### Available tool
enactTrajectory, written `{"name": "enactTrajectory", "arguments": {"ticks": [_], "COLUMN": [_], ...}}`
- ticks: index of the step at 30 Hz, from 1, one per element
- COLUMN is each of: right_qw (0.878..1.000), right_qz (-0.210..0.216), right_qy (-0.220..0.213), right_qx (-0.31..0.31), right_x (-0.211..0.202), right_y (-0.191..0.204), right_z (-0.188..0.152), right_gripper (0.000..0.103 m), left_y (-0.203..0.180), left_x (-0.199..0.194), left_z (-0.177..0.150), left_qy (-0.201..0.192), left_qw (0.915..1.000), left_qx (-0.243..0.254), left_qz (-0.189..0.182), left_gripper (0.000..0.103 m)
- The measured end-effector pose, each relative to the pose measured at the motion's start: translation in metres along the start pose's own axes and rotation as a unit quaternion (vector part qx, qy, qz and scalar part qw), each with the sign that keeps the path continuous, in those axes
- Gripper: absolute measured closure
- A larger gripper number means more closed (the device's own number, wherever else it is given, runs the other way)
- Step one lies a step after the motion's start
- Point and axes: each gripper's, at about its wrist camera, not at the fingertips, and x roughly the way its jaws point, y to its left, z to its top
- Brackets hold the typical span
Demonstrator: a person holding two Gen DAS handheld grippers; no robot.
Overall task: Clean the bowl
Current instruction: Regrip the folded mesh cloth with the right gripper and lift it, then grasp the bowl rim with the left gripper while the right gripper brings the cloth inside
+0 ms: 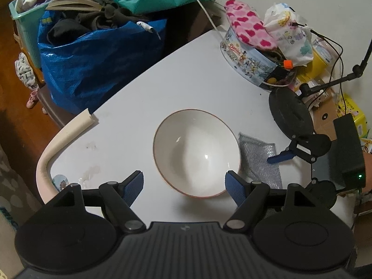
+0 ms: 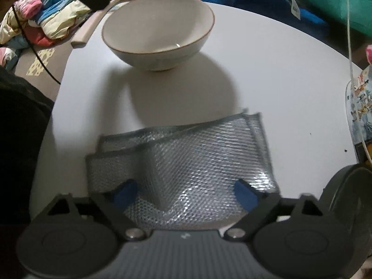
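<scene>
A white bowl [image 1: 196, 148] with a thin brown rim stands upright and empty on the white table [image 1: 186, 69]. My left gripper [image 1: 184, 184] hovers open over the bowl's near rim, and nothing is between its blue pads. A silver mesh scouring cloth [image 1: 258, 160] lies just right of the bowl. In the right wrist view the bowl [image 2: 158, 30] sits beyond this cloth [image 2: 197, 153]. My right gripper [image 2: 184, 194] is down on the cloth with its jaws wide apart. A rumpled fold of mesh rises between the pads, which do not clamp it. One blue finger [image 1: 280, 157] of it shows in the left wrist view.
A round cookie tin [image 1: 248, 62] piled with a pink sock and packets stands at the table's far right. A black stand base [image 1: 290, 114] and cables sit beside it. A blue bag [image 1: 97, 65] is beyond the table edge. A beige edge guard [image 1: 62, 139] hangs loose at the left.
</scene>
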Motion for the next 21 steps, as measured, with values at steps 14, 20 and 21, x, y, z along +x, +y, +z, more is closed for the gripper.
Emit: {"name": "enactTrajectory", "arguments": {"ticks": [14,20,21], "right_qw": [0.979,0.94,0.936], "right_qz": [0.036,0.031,0.024], "right_qy": [-0.082,-0.188,-0.199], "right_qx": [0.184,0.282,0.29], "right_x": [-0.012,-0.059,-0.063], "right_y": [-0.013,-0.009,-0.007], "right_z": [0.004,-0.01,-0.01], "right_gripper": [0.094,0.095,0.095], "left_y": [-0.006,0.005,0.008], "left_x": [-0.011,-0.013,-0.013], "left_z": [-0.002,-0.001,-0.001], "left_qy": [-0.013,-0.024,-0.025], "left_qw": [0.9998,0.9996,0.9996], "left_qx": [0.012,-0.009,-0.012], "left_qz": [0.005,0.011,0.009], "left_gripper": [0.026,0.026,0.026]}}
